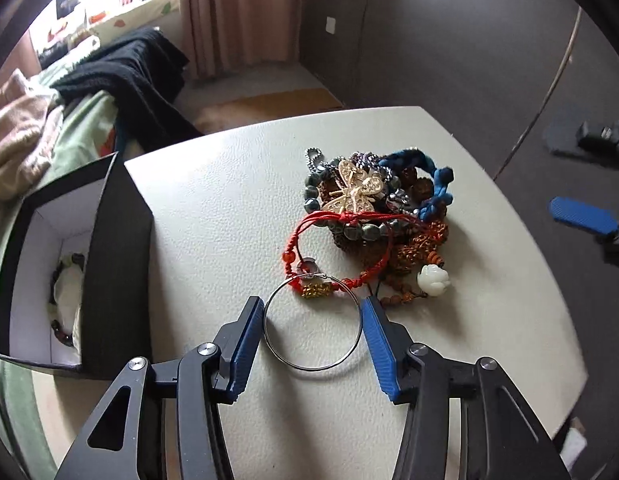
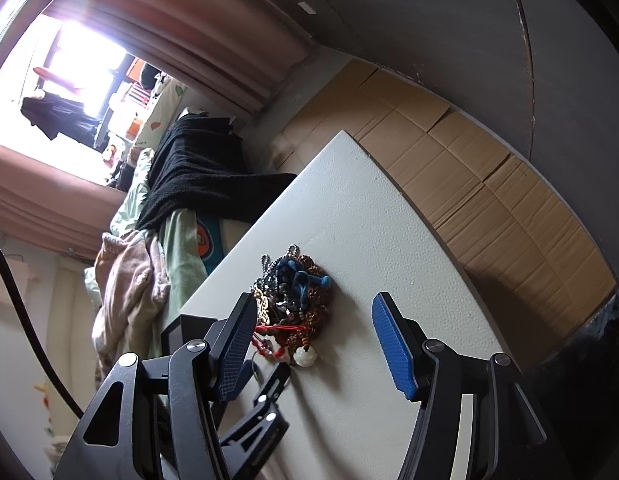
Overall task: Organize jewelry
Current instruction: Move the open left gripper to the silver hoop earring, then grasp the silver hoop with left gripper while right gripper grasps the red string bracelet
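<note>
A tangled pile of jewelry lies on the white table: a gold butterfly piece, a red cord bracelet, a blue cord, beads and a white carved flower bead. A thin silver hoop lies flat at the pile's near edge. My left gripper is open, its blue pads either side of the hoop. A black box with white lining at the left holds a bead bracelet. My right gripper is open and empty above the table, the pile just beyond it.
A bed with green sheets, pink blanket and black knit lies left of the table. Flattened cardboard covers the floor beyond the table's far edge. The right gripper's blue finger shows at the right. The left gripper's black frame sits below the pile.
</note>
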`<state>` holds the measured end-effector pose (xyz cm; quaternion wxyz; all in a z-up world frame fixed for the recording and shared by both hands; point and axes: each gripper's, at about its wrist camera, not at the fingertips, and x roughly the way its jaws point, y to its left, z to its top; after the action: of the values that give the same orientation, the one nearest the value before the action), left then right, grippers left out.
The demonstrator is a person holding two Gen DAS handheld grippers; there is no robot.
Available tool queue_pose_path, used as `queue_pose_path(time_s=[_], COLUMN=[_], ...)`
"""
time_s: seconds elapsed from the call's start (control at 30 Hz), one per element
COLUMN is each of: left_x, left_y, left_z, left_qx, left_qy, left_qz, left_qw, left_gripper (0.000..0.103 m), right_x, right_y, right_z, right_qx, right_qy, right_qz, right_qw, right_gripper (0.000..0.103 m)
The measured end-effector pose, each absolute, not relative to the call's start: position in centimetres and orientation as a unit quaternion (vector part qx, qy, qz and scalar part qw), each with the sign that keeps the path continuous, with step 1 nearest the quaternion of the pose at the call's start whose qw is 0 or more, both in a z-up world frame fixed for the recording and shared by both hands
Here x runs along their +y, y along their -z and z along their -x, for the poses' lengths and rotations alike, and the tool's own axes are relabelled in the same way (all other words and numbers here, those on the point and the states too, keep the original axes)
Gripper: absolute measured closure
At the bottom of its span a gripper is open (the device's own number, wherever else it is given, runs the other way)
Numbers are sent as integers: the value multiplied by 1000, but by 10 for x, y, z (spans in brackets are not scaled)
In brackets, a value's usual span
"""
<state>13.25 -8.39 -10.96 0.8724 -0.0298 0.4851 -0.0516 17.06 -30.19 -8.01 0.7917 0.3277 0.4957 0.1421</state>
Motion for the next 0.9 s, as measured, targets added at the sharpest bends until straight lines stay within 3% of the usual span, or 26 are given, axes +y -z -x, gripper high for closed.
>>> queue_pose_path(time_s=[0.4, 0.7, 0.9], left_x=[-41, -5, 16], left_y=[55, 39, 38], left_z=[-116, -117, -119], left_qx=[421, 392, 390], left_qy=[42, 34, 32], left_qz=[89, 127, 143], left_qw=[902, 911, 909], left_gripper=[51, 51, 51], right_x=[-253, -217, -216], right_y=[89, 110, 131], right_z=[-175, -182, -191], right_qx=[518, 535, 547], right_qy=[-198, -232, -200], right_qz=[-297, -330, -374], right_qw=[777, 742, 722], right_gripper=[44, 67, 68])
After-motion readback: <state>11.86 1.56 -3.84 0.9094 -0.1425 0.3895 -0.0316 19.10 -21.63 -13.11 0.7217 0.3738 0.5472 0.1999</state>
